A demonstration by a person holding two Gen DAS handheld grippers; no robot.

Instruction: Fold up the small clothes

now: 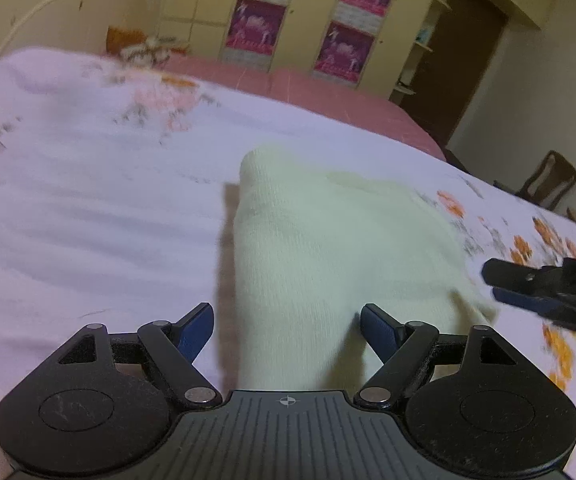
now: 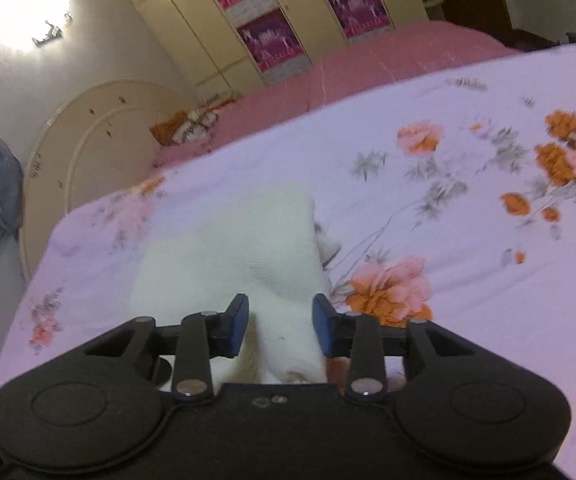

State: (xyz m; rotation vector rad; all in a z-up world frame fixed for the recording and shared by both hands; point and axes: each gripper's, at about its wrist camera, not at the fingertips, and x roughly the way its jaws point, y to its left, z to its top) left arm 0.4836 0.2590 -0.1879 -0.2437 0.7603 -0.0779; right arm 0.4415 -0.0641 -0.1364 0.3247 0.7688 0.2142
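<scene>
both grippers [image 1: 286, 322] [image 2: 280, 322] straddle a blurred cream garment [image 1: 327, 248], its near end hidden.

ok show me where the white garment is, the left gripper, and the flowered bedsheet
white garment [image 1: 327, 248]: left wrist view, middle of the cloth.
left gripper [image 1: 286, 322]: left wrist view, midway between its fingertips.
flowered bedsheet [image 2: 467, 208]: right wrist view, bare printed area.

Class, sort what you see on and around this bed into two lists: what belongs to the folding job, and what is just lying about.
Belongs to the job:
white garment
left gripper
right gripper
floral bedsheet

Just lying about:
pink bedspread
orange bundle
wardrobe
chair
</scene>
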